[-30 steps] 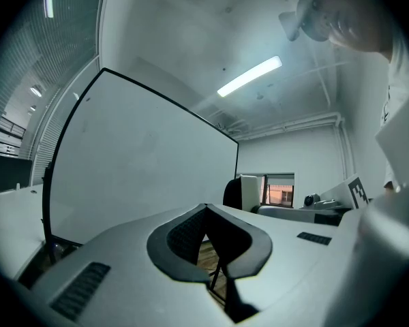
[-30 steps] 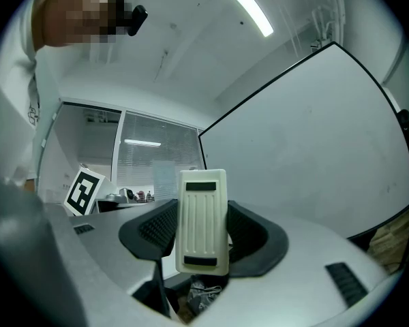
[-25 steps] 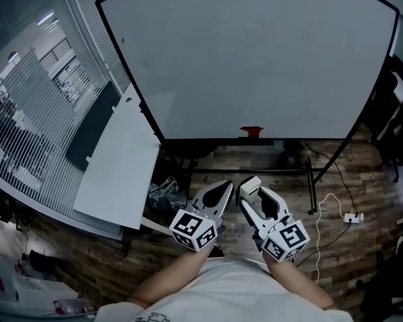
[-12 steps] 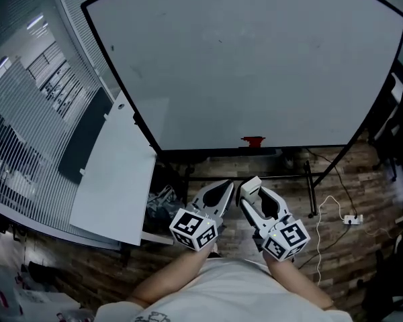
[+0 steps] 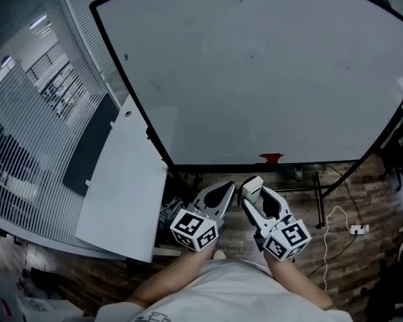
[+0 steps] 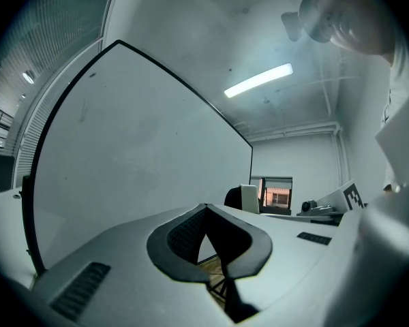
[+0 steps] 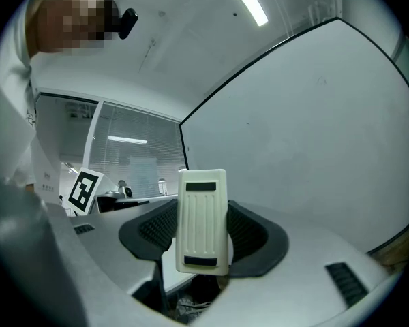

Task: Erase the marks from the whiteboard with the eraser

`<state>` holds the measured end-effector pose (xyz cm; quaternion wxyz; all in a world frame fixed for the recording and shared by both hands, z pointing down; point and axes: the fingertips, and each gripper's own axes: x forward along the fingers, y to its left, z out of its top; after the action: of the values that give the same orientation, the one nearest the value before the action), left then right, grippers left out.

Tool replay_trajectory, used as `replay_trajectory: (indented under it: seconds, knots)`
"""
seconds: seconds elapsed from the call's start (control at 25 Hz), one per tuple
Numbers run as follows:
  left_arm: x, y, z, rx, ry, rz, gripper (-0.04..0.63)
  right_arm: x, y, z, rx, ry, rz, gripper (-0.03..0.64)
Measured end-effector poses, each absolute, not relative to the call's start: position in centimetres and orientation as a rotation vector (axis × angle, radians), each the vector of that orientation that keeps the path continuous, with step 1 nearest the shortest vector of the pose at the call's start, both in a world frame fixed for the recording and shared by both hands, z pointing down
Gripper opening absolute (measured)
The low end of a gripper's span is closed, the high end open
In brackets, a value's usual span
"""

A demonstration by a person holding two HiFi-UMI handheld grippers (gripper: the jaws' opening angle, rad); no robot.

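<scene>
The big whiteboard (image 5: pixel 269 72) in a black frame stands in front of me, carrying only a few faint specks and smudges. My right gripper (image 5: pixel 250 185) is held low and near my body, shut on a white ribbed eraser (image 7: pixel 202 220) that stands upright between its jaws; the board (image 7: pixel 313 142) lies ahead of it. My left gripper (image 5: pixel 221 188) hangs beside the right one, jaws shut with nothing between them (image 6: pixel 204 208). Neither gripper touches the board.
A small red thing (image 5: pixel 271 157) sits on the board's bottom ledge. A white tabletop (image 5: pixel 124 180) lies at the left beside a glass partition with blinds (image 5: pixel 27 119). The board's stand legs (image 5: pixel 319 193) and a cable with a power strip (image 5: pixel 358 229) are on the wooden floor.
The board has grown larger and shifted right and down in the head view, as the camera drew nearer. Both grippers keep their place and state.
</scene>
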<state>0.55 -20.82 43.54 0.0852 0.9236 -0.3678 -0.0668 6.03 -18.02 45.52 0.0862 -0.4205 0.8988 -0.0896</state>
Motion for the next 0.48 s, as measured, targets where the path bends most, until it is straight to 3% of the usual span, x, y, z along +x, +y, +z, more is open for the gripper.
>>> replay_trajectory:
  seconds: [0.48]
  knots:
    - [-7.2, -25.6, 43.4, 2.798, -1.105, -0.163, 0.006, -2.4, -23.6, 45.2, -1.211, 2.661, -0.248, 0.233]
